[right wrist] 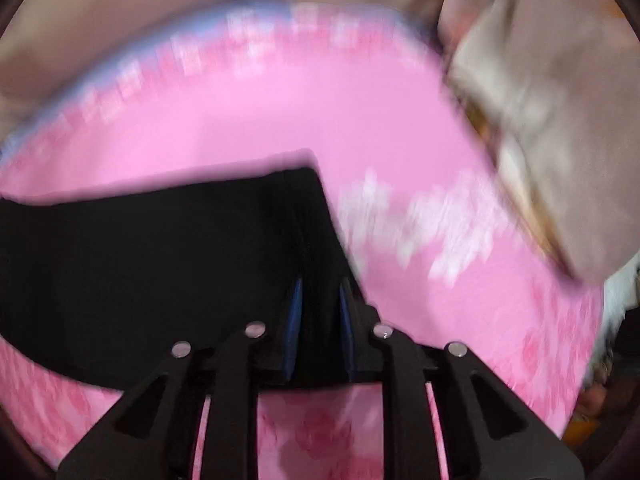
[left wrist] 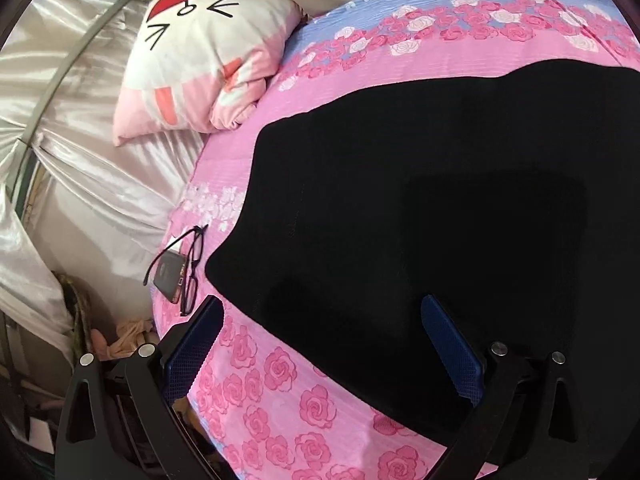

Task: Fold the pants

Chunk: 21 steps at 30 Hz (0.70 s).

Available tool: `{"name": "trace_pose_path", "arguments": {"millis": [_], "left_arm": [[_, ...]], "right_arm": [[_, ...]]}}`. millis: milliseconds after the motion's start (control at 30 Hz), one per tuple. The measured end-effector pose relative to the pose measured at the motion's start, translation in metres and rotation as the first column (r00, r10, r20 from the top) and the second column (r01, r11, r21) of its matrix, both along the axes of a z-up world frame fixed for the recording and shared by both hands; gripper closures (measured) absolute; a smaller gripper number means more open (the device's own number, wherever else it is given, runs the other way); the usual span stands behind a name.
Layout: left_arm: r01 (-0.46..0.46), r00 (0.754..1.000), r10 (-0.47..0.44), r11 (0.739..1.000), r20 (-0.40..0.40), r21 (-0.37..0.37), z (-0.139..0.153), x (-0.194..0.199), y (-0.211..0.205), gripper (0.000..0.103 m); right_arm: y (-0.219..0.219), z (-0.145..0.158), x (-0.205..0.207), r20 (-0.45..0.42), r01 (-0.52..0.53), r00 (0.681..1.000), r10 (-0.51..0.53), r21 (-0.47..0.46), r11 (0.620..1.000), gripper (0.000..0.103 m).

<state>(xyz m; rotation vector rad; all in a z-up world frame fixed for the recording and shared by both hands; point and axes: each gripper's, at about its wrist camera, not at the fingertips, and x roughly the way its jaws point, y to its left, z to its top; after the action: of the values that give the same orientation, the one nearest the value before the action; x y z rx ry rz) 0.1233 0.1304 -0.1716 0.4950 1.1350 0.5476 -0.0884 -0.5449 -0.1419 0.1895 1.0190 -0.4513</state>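
- Your right gripper (right wrist: 319, 332), low centre of the right view, has its jaws drawn narrow with a fold of the pants (right wrist: 160, 280) between the blue pads (right wrist: 295, 320); they seem to pinch it, near the corner.
- Your left gripper (left wrist: 320, 344), at the bottom of the left view, gapes wide over the pants' near edge, holding nothing.
- The pants lie flat on the pink bedspread (left wrist: 280, 380), filling the centre and right.
- Judge them soft, limp and light: they will sag and drag. Take them at edges or corners, both sides.
- Glasses (left wrist: 192, 268) sit mid-left, near the hem; pillow (left wrist: 200, 60) upper left.
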Motion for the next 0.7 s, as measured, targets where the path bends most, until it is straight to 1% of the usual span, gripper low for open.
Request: {"name": "trace_pose_path", "arguments": {"millis": [33, 67, 100, 133, 167, 233, 267, 300, 333, 367, 400, 433, 467, 500, 533, 567, 600, 633, 667, 700], "left_arm": [[-0.004, 1.000, 0.004, 1.000, 0.004, -0.003, 0.002, -0.001, 0.000, 0.005], [-0.008, 1.000, 0.008, 1.000, 0.009, -0.016, 0.003, -0.002, 0.001, 0.005], [-0.017, 1.000, 0.017, 0.999, 0.013, -0.029, 0.006, -0.004, 0.004, 0.005], [-0.032, 0.999, 0.033, 0.999, 0.026, -0.040, 0.009, -0.006, 0.008, 0.005], [-0.044, 0.998, 0.046, 0.998, 0.037, -0.054, 0.013, -0.010, 0.014, 0.005], [-0.073, 0.996, 0.077, 0.994, 0.042, -0.083, 0.014, -0.017, 0.030, 0.005], [-0.082, 0.996, 0.085, 0.993, 0.034, -0.081, 0.011, -0.017, 0.037, 0.005], [-0.094, 0.995, 0.096, 0.993, 0.024, -0.070, 0.007, -0.018, 0.043, 0.005], [-0.099, 0.995, 0.100, 0.992, 0.014, -0.077, 0.002, -0.018, 0.053, 0.005], [-0.086, 0.996, 0.089, 0.990, 0.022, -0.110, 0.001, -0.019, 0.058, 0.005], [-0.083, 0.995, 0.089, 0.988, 0.039, -0.133, 0.002, -0.020, 0.063, 0.005], [-0.086, 0.995, 0.092, 0.985, 0.036, -0.148, 0.002, -0.018, 0.066, 0.005], [-0.088, 0.995, 0.096, 0.983, 0.037, -0.161, 0.005, -0.017, 0.070, 0.005], [-0.102, 0.993, 0.110, 0.983, 0.048, -0.156, 0.013, -0.017, 0.075, 0.005], [-0.099, 0.991, 0.111, 0.983, 0.070, -0.153, 0.021, -0.019, 0.080, 0.005], [-0.094, 0.989, 0.111, 0.982, 0.101, -0.162, 0.030, -0.020, 0.087, 0.005], [-0.094, 0.985, 0.117, 0.980, 0.126, -0.175, 0.037, -0.019, 0.096, 0.005], [-0.112, 0.982, 0.137, 0.976, 0.128, -0.188, 0.038, -0.013, 0.110, 0.005], [-0.133, 0.982, 0.157, 0.971, 0.107, -0.199, 0.034, -0.005, 0.123, 0.005], [-0.149, 0.982, 0.169, 0.967, 0.083, -0.207, 0.028, 0.001, 0.132, 0.005]], "right_arm": [[0.003, 0.008, -0.004, 0.024, 0.025, 0.999, -0.025, -0.017, 1.000, 0.067], [0.010, 0.024, -0.014, 0.090, 0.043, 0.995, -0.040, -0.026, 0.999, 0.067], [0.016, 0.034, -0.016, 0.119, 0.042, 0.992, -0.039, -0.023, 0.999, 0.067], [0.031, 0.042, -0.017, 0.144, 0.008, 0.989, -0.008, 0.003, 1.000, 0.067], [0.042, 0.047, -0.016, 0.150, -0.024, 0.988, 0.021, 0.020, 1.000, 0.067], [0.089, 0.052, 0.003, 0.162, -0.173, 0.974, 0.160, 0.065, 0.983, 0.067], [0.114, 0.051, 0.014, 0.161, -0.244, 0.960, 0.229, 0.082, 0.966, 0.067], [0.137, 0.043, 0.027, 0.153, -0.314, 0.943, 0.297, 0.097, 0.945, 0.068], [0.154, 0.031, 0.039, 0.128, -0.360, 0.930, 0.345, 0.122, 0.925, 0.069], [0.170, 0.005, 0.051, 0.056, -0.397, 0.918, 0.394, 0.154, 0.905, 0.069], [0.179, -0.024, 0.057, -0.050, -0.404, 0.909, 0.415, 0.150, 0.902, 0.069], [0.182, -0.034, 0.055, -0.054, -0.406, 0.909, 0.414, 0.124, 0.906, 0.069], [0.183, -0.029, 0.056, -0.042, -0.383, 0.920, 0.390, 0.121, 0.916, 0.069], [0.186, -0.022, 0.062, -0.065, -0.355, 0.928, 0.366, 0.145, 0.924, 0.067], [0.197, -0.005, 0.067, -0.025, -0.374, 0.925, 0.380, 0.127, 0.919, 0.067], [0.219, 0.018, 0.076, 0.045, -0.439, 0.898, 0.437, 0.096, 0.893, 0.067], [0.244, 0.034, 0.091, 0.087, -0.510, 0.860, 0.504, 0.088, 0.856, 0.067], [0.279, 0.044, 0.114, 0.115, -0.590, 0.807, 0.580, 0.103, 0.801, 0.067], [0.304, 0.048, 0.131, 0.133, -0.642, 0.766, 0.628, 0.125, 0.757, 0.067], [0.340, 0.050, 0.153, 0.167, -0.708, 0.706, 0.688, 0.154, 0.689, 0.067]]}}
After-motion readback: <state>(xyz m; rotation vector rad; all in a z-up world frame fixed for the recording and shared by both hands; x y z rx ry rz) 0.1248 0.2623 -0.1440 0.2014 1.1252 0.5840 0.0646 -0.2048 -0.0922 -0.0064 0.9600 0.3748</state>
